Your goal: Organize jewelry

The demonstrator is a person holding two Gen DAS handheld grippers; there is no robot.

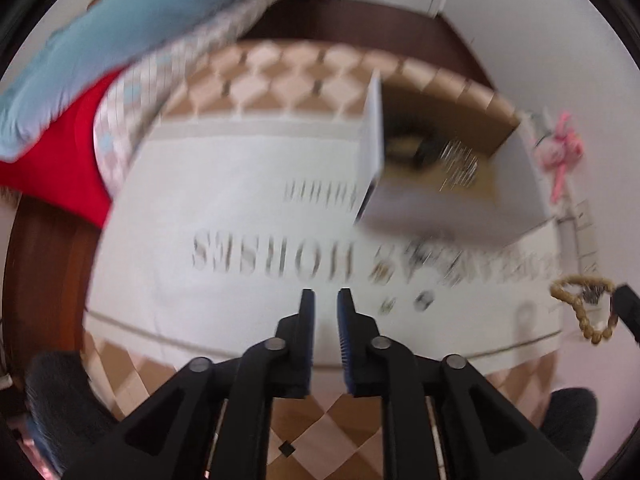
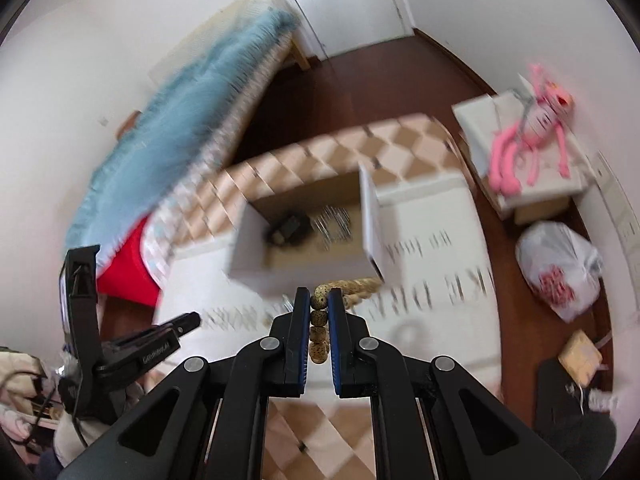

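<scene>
The right gripper [image 2: 319, 300] is closed on a string of speckled tan beads, the bracelet [image 2: 320, 320]. Several beads sit in a row between its two fingers, so the held stretch runs lengthwise along the fingers and points forward toward the open cardboard box [image 2: 256, 252]. Past the fingertips the rest of the strand bends off to the right, just in front of the box's near wall.

In the left wrist view the same bracelet [image 1: 580, 308] shows as a hanging loop, well to the right of the box [image 1: 436, 204] and nearer the camera, with the black tip of the right gripper [image 1: 628, 312] at its right side.

The left gripper [image 1: 326, 300] has a narrow gap between its fingers and nothing in it. It hangs over the white cloth [image 1: 240, 200] with printed letters, in front of the box and to its left.

Inside the box lie a dark item [image 2: 290, 228] and a blurred bunch of thin metal pieces [image 2: 334, 220]. A few small blurred trinkets [image 1: 424, 300] lie on the cloth in front of the box.
</scene>
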